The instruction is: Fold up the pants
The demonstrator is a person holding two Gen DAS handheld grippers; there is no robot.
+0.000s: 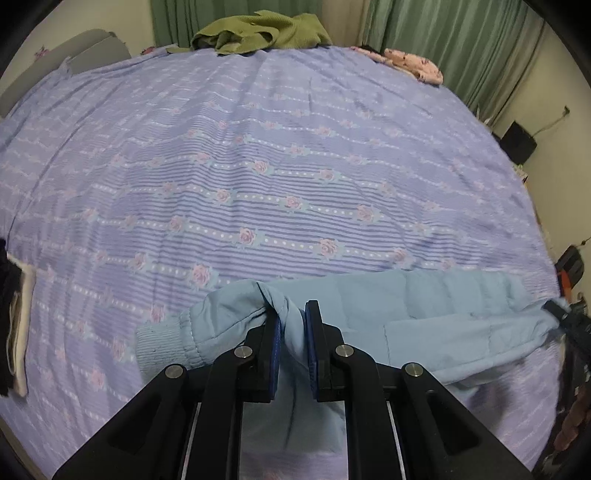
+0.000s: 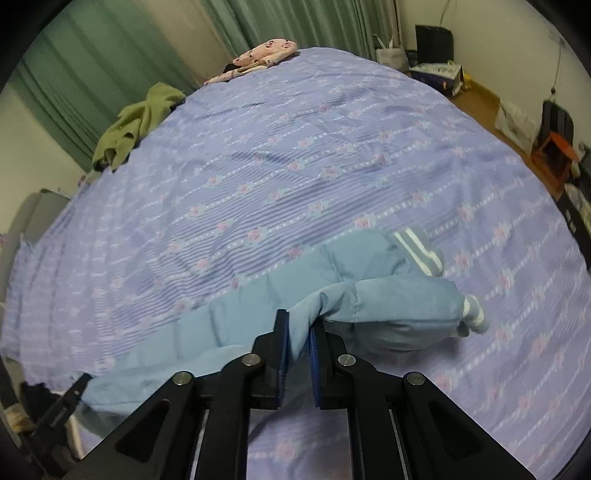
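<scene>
Light blue quilted pants [image 1: 424, 317] lie across the near edge of a bed. My left gripper [image 1: 293, 314] is shut on a pinch of the pants near the ribbed cuff [image 1: 159, 343] at the left end. My right gripper [image 2: 300, 321] is shut on a fold of the same pants [image 2: 388, 295] near the striped waistband [image 2: 417, 247] at the right end. The fabric hangs down between both pairs of pads. The right gripper's tip shows at the far right of the left wrist view [image 1: 557, 314].
The bed has a purple floral striped cover [image 1: 277, 166]. An olive green garment [image 1: 258, 33] and a pink floral garment [image 1: 413, 62] lie at the far edge. Black and white clothes [image 1: 14, 325] sit at the left. Green curtains [image 2: 92, 66] hang behind; boxes and a stool [image 2: 554, 147] stand on the floor to the right.
</scene>
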